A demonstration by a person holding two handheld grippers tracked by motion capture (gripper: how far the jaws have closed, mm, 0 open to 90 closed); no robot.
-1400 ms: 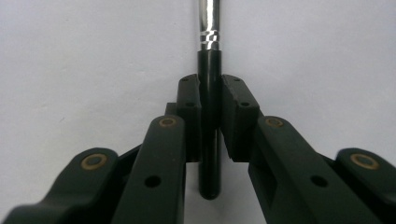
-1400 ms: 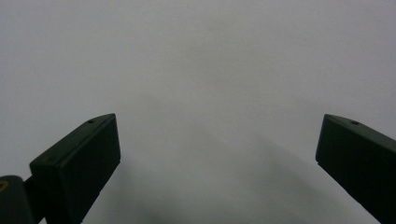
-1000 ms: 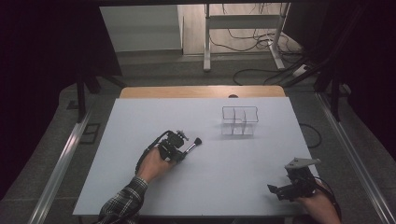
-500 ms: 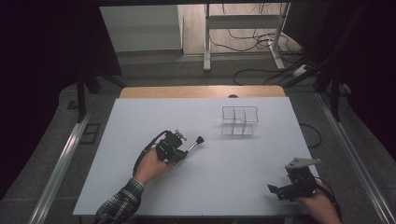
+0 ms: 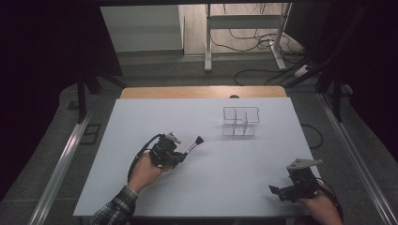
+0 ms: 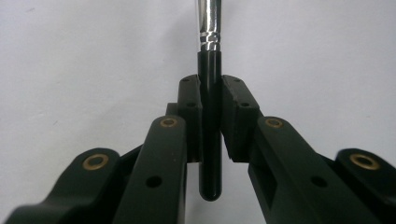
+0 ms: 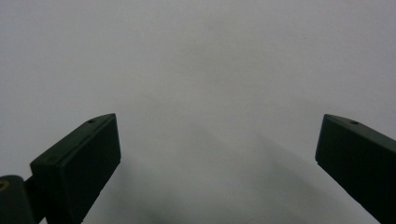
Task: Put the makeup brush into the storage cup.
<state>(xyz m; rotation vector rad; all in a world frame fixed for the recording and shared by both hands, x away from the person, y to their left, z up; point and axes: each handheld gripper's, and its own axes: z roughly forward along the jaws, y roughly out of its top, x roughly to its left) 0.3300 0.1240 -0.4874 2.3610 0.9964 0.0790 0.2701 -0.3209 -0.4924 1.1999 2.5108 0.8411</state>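
Black brush point(image 6: 208, 140) handle clamped in left claw point(image 6: 210, 100), bristles aimed toward organiser point(image 5: 241, 122); right claw point(image 7: 217, 154) idles released, well off.

Clear divided organizer point(image 5: 241, 122): upright on the white surface point(image 5: 211, 187), ahead and to the right of the left gripper point(image 5: 180, 157), well apart from it. Wooden edge strip point(image 5: 202, 92): far side of the surface. Cables point(image 5: 253, 42): on the floor beyond.
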